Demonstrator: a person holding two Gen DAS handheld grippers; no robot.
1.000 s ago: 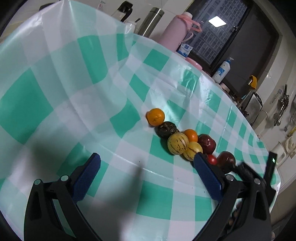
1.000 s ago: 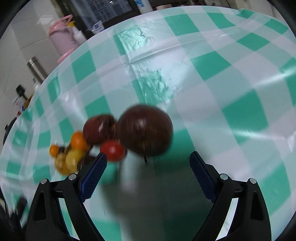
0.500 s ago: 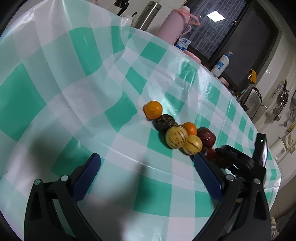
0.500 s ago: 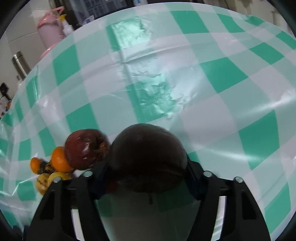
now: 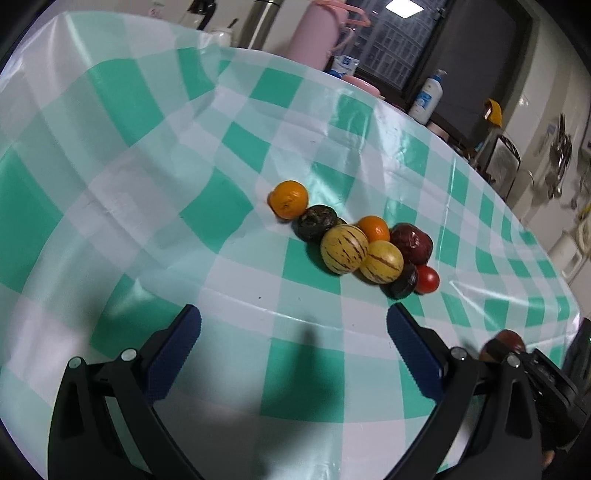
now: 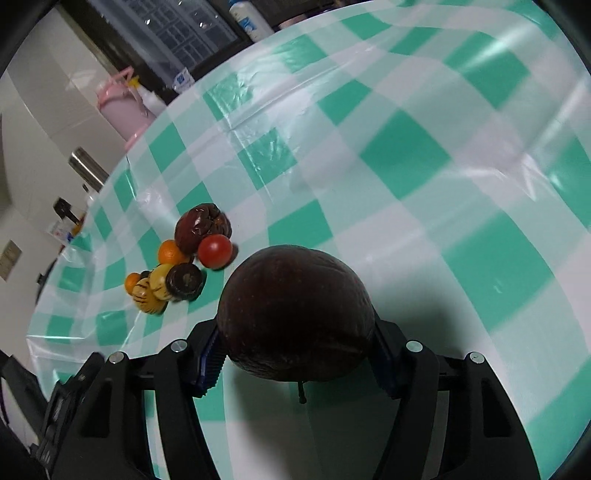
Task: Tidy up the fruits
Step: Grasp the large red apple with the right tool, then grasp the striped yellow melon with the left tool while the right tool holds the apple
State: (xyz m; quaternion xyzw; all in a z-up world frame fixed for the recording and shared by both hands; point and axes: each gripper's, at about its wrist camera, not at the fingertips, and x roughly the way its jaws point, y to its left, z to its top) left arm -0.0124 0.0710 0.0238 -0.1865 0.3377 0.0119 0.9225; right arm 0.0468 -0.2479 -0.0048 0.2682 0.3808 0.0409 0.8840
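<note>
My right gripper (image 6: 295, 350) is shut on a large dark red apple (image 6: 295, 310), held clear of the table with its stem pointing down. To its left a cluster of fruit lies on the checked cloth: a dark red fruit (image 6: 203, 227), a red tomato (image 6: 215, 251), an orange (image 6: 170, 252) and yellow striped fruits (image 6: 149, 291). In the left wrist view my left gripper (image 5: 293, 345) stands open and empty over the cloth, short of the same cluster: an orange (image 5: 288, 199), a striped yellow fruit (image 5: 344, 248), a tomato (image 5: 427, 279). The held apple (image 5: 508, 341) shows at the far right.
The table wears a green and white checked cloth (image 5: 110, 147). Behind its far edge stand a pink flask (image 5: 314, 33), a steel flask (image 5: 262, 22) and a white pump bottle (image 5: 426, 98). The cloth's right edge (image 5: 569, 306) drops off near the fruit.
My right gripper closed on the big dark apple and carried it back, away from the cluster. The left gripper drifted a little closer to the fruit and stayed open.
</note>
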